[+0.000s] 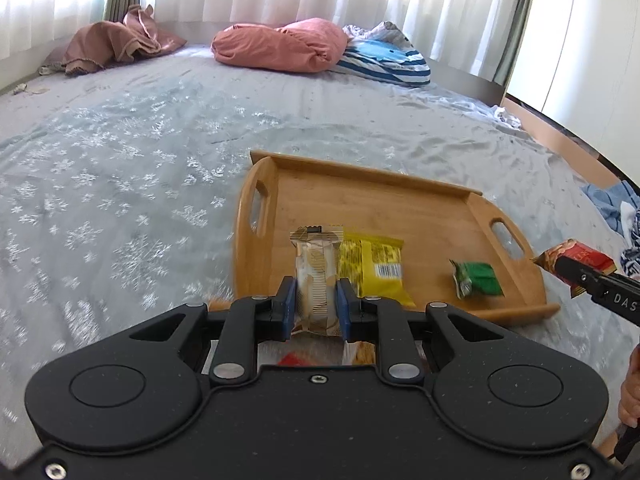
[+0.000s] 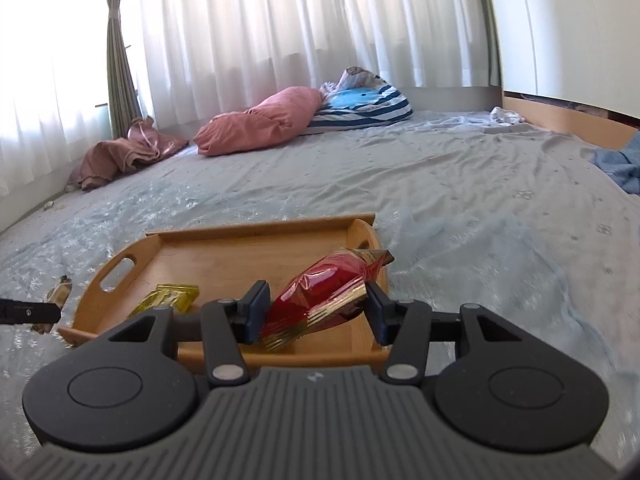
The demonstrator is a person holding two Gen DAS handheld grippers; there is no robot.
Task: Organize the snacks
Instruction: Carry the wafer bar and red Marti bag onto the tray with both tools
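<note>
Bedspread (image 1: 120, 200), tray (image 1: 360, 184), gripped snacks (image 1: 316, 280)

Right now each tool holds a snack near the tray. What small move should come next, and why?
Probably carry the left tool forward and set its beige snack bar on the bare wood of the tray, beyond the yellow packet. The bar is gripped above the tray's near edge, and that space looks free.

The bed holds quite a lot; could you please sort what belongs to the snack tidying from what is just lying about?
Job: wooden tray, beige snack, red snack, yellow packet, green packet.
Lying about: pink pillow, striped pillow, brown cloth.
</note>
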